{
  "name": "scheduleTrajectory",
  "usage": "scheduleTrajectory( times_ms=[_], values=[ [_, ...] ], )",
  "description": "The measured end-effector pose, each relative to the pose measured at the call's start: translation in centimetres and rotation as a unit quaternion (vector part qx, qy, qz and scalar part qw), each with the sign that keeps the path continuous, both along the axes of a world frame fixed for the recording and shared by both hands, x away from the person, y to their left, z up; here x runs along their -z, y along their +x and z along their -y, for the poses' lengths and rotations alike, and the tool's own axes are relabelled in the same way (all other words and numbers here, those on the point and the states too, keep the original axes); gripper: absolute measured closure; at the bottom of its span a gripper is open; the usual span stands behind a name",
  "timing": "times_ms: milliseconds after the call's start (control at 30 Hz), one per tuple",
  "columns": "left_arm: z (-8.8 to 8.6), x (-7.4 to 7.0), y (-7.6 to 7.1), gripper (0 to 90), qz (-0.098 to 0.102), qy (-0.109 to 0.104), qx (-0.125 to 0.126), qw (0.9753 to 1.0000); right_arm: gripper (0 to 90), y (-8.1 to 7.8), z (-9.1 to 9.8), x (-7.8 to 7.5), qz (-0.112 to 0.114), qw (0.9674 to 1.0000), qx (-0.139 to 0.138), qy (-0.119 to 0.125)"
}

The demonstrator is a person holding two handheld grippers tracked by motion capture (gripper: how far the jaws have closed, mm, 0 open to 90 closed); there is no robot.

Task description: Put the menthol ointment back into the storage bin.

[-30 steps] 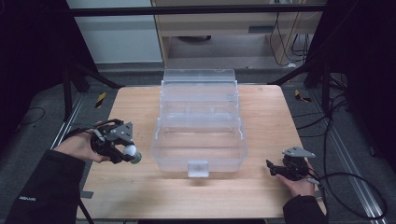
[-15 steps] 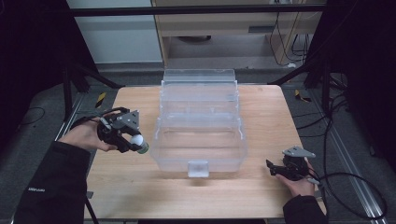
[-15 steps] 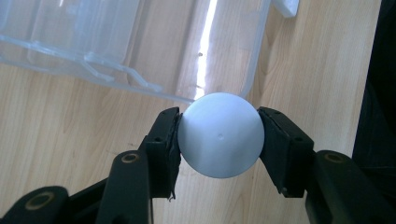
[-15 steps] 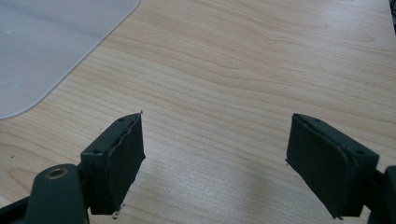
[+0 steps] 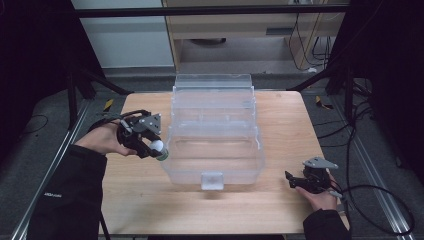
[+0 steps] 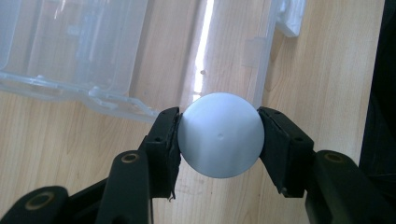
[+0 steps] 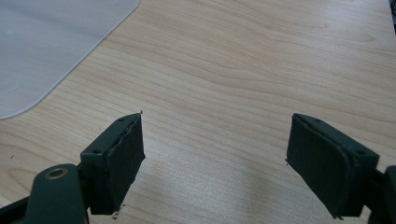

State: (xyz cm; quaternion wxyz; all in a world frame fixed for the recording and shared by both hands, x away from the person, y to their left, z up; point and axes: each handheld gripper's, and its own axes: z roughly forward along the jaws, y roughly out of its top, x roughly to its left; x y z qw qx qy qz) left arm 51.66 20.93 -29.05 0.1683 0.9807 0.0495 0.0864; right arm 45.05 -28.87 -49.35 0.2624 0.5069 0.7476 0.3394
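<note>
- Since the earlier frame, the left gripper (image 5: 150,145) has carried the white ball (image 5: 158,146) up and rightward, to the left edge of the clear plastic box (image 5: 215,145) at centre frame.
- Its jaws are clamped on the ball's sides, above the wooden worktop (image 5: 280,120).
- At lower right, the right gripper (image 5: 295,181) rests unmoved on the worktop, jaws apart with nothing between them.

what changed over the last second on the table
The left gripper, its fingers clamped on the white ball throughout, carried it away from the person and toward the left wall of the clear plastic box. The right gripper, fingers open, and the box stayed put.
</note>
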Motion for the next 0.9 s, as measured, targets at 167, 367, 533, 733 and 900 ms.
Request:
scheduleTrajectory(
  times_ms=[167,367,533,733,900],
  values=[
    [0.6,0.2,0.4,50.2,0.0,-0.003,0.005,1.0,18.9,0.0,0.0,0.0,-0.003,1.0,-0.001,0.001],
    [1.4,1.0,0.8,50.3,-0.007,0.008,0.012,0.9999,18.6,0.0,0.0,0.1,-0.005,1.0,-0.002,0.002],
    [1.8,1.7,1.1,50.2,-0.013,0.011,0.016,0.9997,18.5,0.1,0.0,0.2,-0.006,1.0,-0.003,0.003],
    [2.1,2.6,1.3,50.2,-0.017,0.01,0.019,0.9996,18.5,0.1,0.1,0.2,-0.005,1.0,-0.003,0.003],
    [2.1,3.1,1.5,50.2,-0.022,0.014,0.018,0.9995,18.5,0.1,0.0,0.2,-0.004,1.0,-0.003,0.003]
  ],
)
